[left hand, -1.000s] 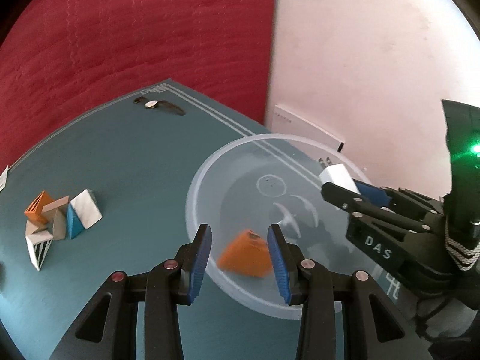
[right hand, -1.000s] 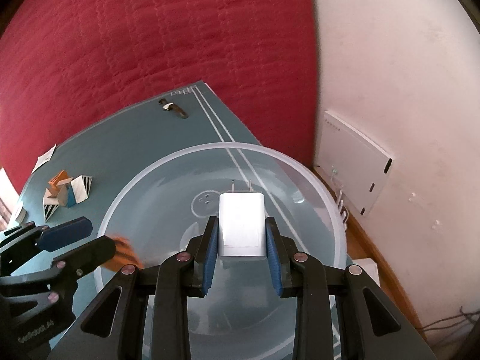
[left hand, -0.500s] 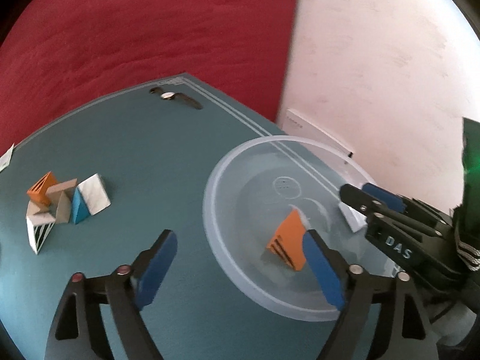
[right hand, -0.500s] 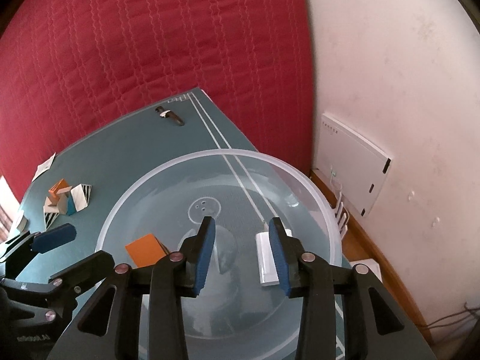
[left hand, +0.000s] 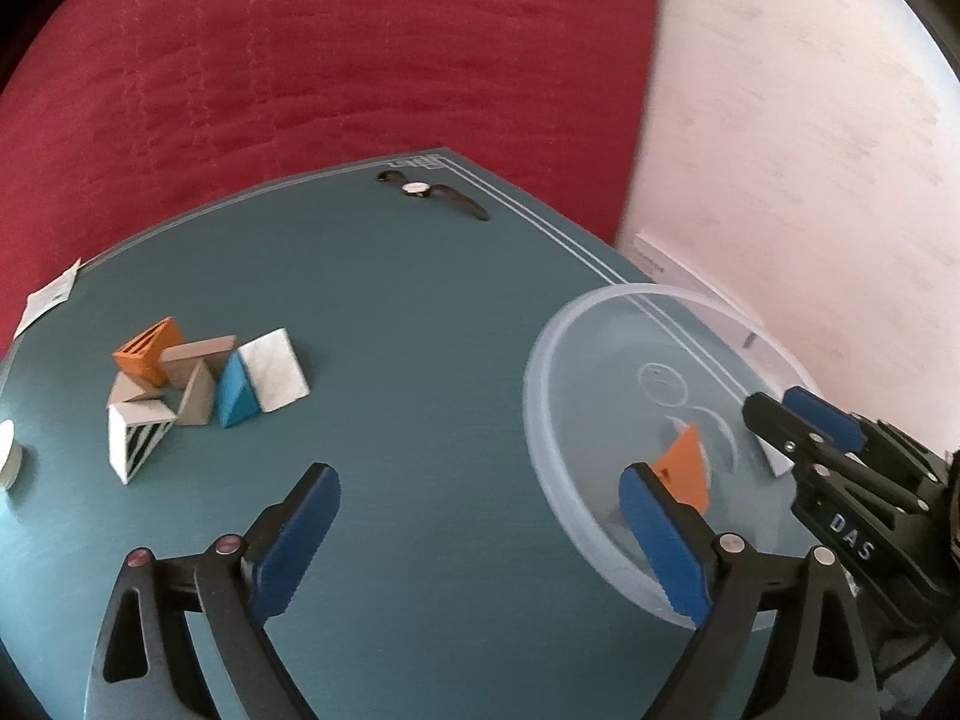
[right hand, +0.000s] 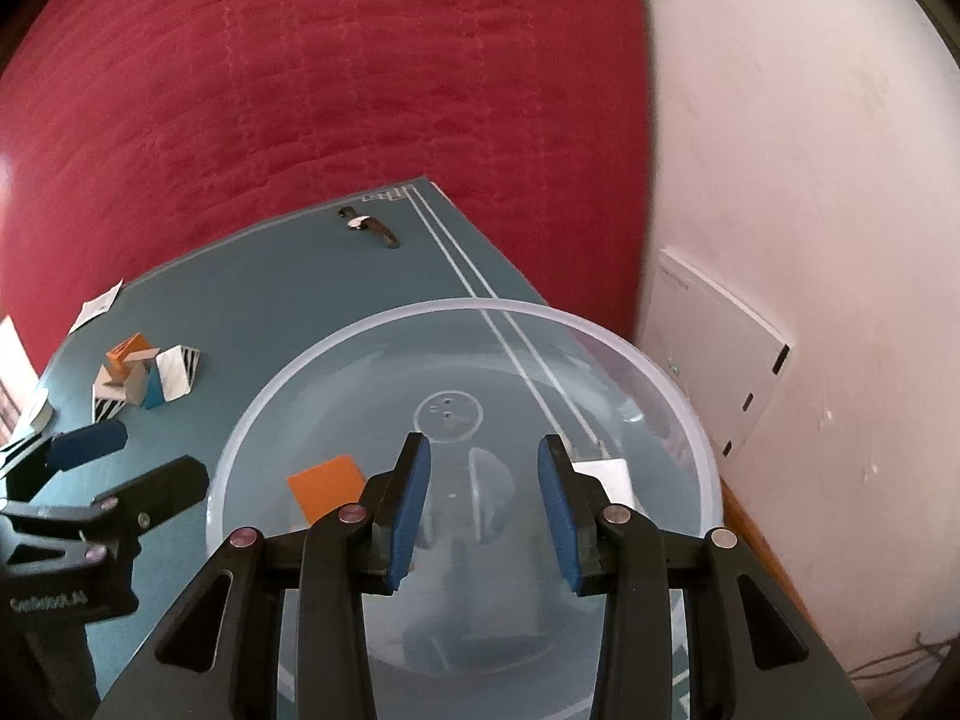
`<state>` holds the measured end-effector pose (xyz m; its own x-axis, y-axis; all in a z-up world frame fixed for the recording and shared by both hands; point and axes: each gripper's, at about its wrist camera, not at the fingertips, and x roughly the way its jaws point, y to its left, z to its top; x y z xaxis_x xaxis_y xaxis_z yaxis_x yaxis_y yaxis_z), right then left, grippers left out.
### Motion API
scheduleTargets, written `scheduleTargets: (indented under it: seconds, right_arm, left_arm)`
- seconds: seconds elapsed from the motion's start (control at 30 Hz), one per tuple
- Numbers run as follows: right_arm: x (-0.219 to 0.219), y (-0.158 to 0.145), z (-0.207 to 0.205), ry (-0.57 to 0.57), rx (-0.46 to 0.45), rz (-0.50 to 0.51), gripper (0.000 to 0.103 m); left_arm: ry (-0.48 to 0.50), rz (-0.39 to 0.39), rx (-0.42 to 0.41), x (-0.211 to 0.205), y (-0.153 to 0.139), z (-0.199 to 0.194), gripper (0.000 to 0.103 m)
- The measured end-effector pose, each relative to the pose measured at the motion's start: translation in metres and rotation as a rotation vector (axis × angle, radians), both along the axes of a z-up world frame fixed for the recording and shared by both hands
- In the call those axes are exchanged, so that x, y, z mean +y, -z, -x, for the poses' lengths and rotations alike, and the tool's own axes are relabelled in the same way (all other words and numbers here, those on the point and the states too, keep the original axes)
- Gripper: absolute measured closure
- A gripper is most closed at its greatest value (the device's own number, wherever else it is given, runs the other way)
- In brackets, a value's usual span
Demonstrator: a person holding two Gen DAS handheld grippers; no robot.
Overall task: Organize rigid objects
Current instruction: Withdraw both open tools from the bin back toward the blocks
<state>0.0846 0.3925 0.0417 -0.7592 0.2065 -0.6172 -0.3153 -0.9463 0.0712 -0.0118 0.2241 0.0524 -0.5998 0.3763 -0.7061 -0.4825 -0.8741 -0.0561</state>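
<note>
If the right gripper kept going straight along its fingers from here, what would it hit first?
Most likely the floor of the clear plastic bowl: the open right gripper points into its middle, between the orange block and the white charger. Depth is uncertain, but neither lies in line.

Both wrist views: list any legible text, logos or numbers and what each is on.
"DAS" on the body of the right gripper, seen in the left wrist view.
"GenRobot.AI" on the body of the left gripper, seen in the right wrist view; blurred, so the reading is unsure.
White marking at the far corner of the table mat: too small to read.
Paper slip at the mat's left edge: print unreadable.
Wristwatch dial: too small to read.
</note>
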Motion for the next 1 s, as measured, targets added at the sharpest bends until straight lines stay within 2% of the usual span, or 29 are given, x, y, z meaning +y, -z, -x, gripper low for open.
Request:
scheduleTargets:
  seconds: [0.17, 0.3, 0.67, 1.0]
  right_arm:
    - [-0.011, -0.001, 0.003, -0.029, 0.004, -0.013, 0.064]
    - [-0.019, -0.002, 0.006, -0.047, 0.006, -0.01, 0.055]
    - [-0.037, -0.004, 0.014, -0.081, 0.014, -0.011, 0.054]
    - [-0.065, -0.011, 0.031, -0.149, 0.035, -0.012, 0.052]
  left_arm:
    - [-0.033, -0.004, -0.003, -0.012, 0.0, 0.006, 0.006]
    - [-0.055, -0.008, -0.003, -0.018, 0.001, 0.014, 0.005]
    - [-0.085, -0.008, -0.008, -0.031, 0.004, 0.021, 0.004]
    - [-0.162, -0.01, -0.006, -0.059, 0.004, 0.033, 0.004]
